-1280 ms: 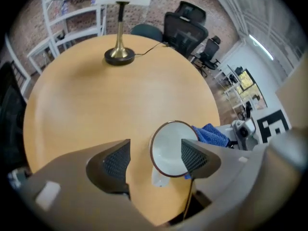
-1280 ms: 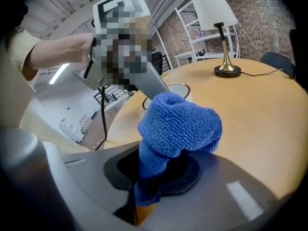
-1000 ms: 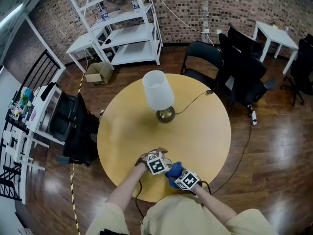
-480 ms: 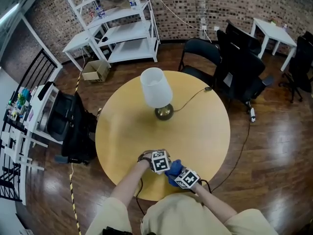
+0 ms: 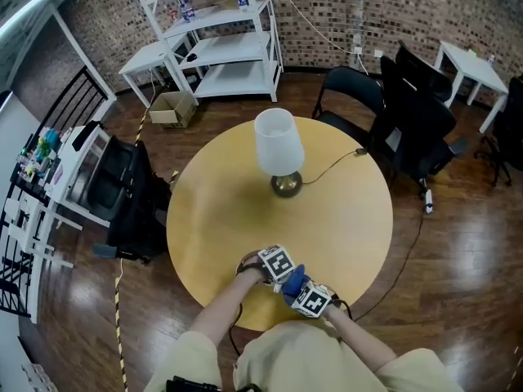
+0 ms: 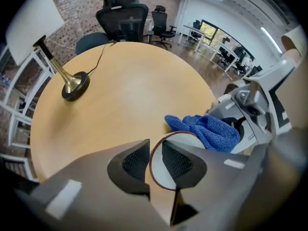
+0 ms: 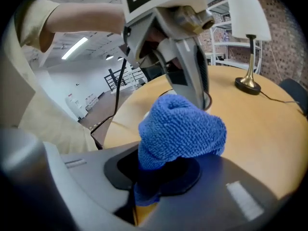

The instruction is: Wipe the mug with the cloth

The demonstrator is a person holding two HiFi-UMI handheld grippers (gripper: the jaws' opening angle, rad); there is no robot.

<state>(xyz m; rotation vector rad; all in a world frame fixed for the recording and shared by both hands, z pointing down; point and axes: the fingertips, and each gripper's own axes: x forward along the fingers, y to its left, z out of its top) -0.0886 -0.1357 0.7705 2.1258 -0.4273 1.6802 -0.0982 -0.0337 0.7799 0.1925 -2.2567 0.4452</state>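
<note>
A white mug [image 6: 162, 176] with a dark rim stands at the near edge of the round yellow table [image 5: 245, 211]. My left gripper [image 6: 155, 150] points down onto it. Its jaws have just been closing and now pinch the mug's wall, one pad inside the rim and one outside. My right gripper [image 7: 159, 172] is shut on a bunched blue cloth [image 7: 180, 126]. The cloth [image 6: 211, 131] sits right beside the mug's rim. In the head view both marker cubes, left [image 5: 278, 262] and right [image 5: 313, 299], are close together, with the cloth [image 5: 292, 280] showing between them.
A brass-footed lamp [image 5: 278, 149] with a white shade stands mid-table, its cord running off the far right edge. Black office chairs [image 5: 409, 113] stand beyond the table, white shelving [image 5: 221, 39] at the back, and a black chair [image 5: 122, 194] to the left.
The left gripper has dropped slightly and rolled, ending closer to the right one. The right gripper keeps its place with the cloth in it.
</note>
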